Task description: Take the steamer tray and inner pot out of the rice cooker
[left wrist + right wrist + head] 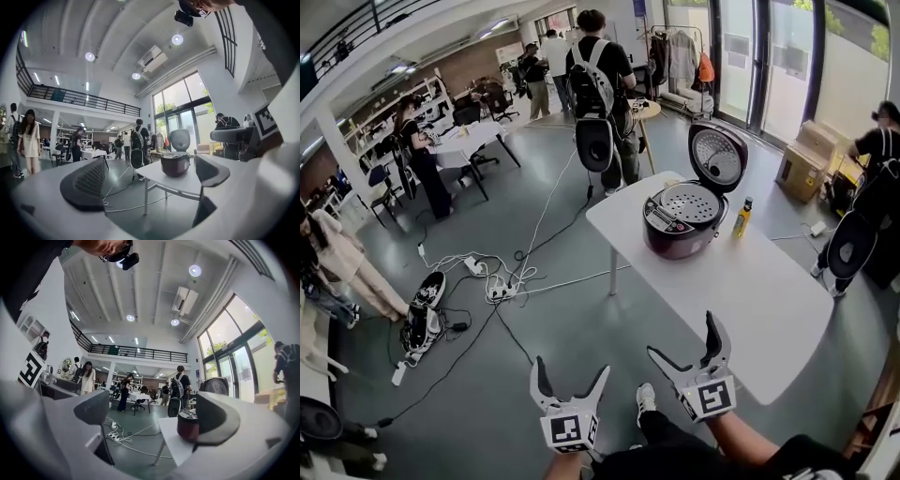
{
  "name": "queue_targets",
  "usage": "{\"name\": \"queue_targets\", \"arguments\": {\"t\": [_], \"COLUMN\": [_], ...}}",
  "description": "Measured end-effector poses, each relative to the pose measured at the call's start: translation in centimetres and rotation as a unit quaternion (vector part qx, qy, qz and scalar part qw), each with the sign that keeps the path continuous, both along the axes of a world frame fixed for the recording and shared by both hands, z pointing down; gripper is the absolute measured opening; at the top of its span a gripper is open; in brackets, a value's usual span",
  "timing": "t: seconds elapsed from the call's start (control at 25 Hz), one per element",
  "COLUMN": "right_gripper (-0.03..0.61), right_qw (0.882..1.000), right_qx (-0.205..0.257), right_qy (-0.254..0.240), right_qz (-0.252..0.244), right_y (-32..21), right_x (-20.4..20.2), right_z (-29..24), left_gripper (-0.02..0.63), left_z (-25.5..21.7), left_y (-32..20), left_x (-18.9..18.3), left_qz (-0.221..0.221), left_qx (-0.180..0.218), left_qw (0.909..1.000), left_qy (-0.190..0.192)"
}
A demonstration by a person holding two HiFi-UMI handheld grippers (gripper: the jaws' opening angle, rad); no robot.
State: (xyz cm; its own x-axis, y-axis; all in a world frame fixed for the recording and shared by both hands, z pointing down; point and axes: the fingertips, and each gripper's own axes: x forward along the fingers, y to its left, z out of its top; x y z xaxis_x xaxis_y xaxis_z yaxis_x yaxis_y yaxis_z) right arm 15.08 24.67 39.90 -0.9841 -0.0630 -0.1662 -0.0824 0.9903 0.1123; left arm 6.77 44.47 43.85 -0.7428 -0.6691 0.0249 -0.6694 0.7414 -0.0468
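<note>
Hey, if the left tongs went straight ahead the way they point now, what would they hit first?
Probably the near edge of the white table, with the rice cooker farther back on it; depth is hard to judge.

The rice cooker (673, 232) is dark maroon, and its steamer tray (687, 202) is silver, dotted with holes. Under the cooker the table (741, 291) is white; beside it stands a yellow bottle (742, 218). The left gripper (571, 367) and right gripper (682, 336) are white with black-and-white square markers.
</note>
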Motion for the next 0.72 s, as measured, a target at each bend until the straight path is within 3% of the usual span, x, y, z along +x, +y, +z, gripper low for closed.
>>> {"name": "queue_targets", "arguments": {"t": [0.24, 0.72], "right_gripper": [0.548, 0.548], "right_qw": [1.000, 0.999], "right_qx": [-0.002, 0.001], "right_qy": [0.010, 0.022], "right_qz": [0.006, 0.025], "right_y": [-2.4, -10.6], "right_x": [-5.2, -14.7], "right_z": [0.4, -0.1], "left_gripper": [0.592, 0.583], "left_z": [0.7, -0.4], "left_y": [-2.3, -11.2], "left_x": [-5.6, -15.7], "left_qz": [-0.001, 0.024], "left_qx": [-0.007, -0.012], "left_qw": [0.9998, 0.9993], "left_qy": [0.021, 0.024]}}
